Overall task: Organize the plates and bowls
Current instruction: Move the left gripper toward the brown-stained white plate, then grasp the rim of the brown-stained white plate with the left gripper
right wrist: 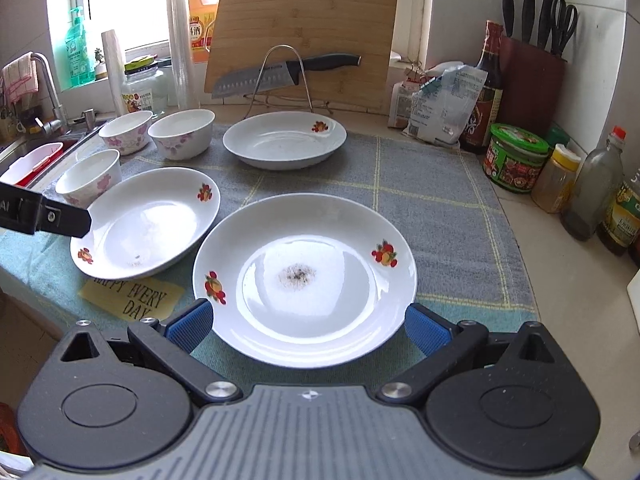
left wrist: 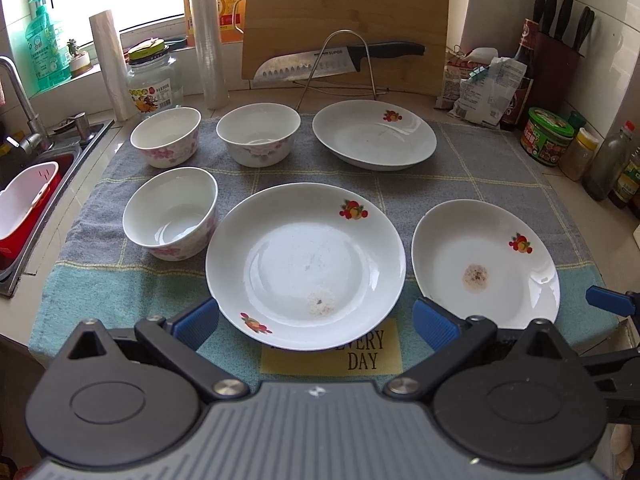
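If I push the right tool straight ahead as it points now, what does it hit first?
Most likely the near rim of the stained plate directly ahead, sitting between the open fingers of the right tool. Its height above the rim is unclear.

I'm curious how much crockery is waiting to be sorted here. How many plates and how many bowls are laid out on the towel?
Plates: 3, namely the middle plate, the stained plate to its right and the far plate.
Bowls: 3, namely the near bowl, the far left bowl and the far middle bowl.
Total: 6
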The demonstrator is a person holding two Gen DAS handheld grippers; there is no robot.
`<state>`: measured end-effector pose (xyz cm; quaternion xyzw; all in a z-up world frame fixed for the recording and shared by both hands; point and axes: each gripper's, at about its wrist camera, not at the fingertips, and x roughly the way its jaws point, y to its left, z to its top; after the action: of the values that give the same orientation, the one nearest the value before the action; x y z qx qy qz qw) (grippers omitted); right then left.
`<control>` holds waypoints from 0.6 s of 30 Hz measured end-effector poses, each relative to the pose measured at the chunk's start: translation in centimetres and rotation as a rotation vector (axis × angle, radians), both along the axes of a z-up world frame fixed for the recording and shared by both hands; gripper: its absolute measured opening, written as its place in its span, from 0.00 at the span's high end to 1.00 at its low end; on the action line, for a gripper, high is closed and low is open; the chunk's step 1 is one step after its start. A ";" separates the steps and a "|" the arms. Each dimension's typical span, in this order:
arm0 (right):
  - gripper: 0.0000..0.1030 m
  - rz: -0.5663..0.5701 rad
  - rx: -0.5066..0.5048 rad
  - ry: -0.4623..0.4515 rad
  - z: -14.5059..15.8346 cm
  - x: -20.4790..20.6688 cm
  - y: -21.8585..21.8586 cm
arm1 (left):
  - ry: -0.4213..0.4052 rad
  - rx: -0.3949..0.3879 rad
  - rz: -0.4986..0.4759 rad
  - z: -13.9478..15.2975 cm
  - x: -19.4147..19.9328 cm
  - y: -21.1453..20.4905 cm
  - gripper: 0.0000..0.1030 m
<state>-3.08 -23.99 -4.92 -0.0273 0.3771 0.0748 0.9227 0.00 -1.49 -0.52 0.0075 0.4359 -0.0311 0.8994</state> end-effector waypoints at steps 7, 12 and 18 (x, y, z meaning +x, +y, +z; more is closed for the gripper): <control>0.00 0.021 0.011 0.075 -3.0 0.1 -0.5 | 0.013 -0.001 -0.005 -0.2 0.3 -0.6 0.01; 0.00 0.032 0.002 0.107 -4.5 0.6 -0.8 | 0.019 0.004 -0.011 -0.2 0.5 -1.1 0.01; 0.00 0.042 0.010 0.108 -5.2 1.3 -1.3 | 0.018 0.007 -0.012 -0.2 0.8 -1.7 0.01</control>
<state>-1.78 -25.29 -10.15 -0.0264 0.4255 0.0974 0.8993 0.79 -3.23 -0.68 0.0128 0.4438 -0.0350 0.8953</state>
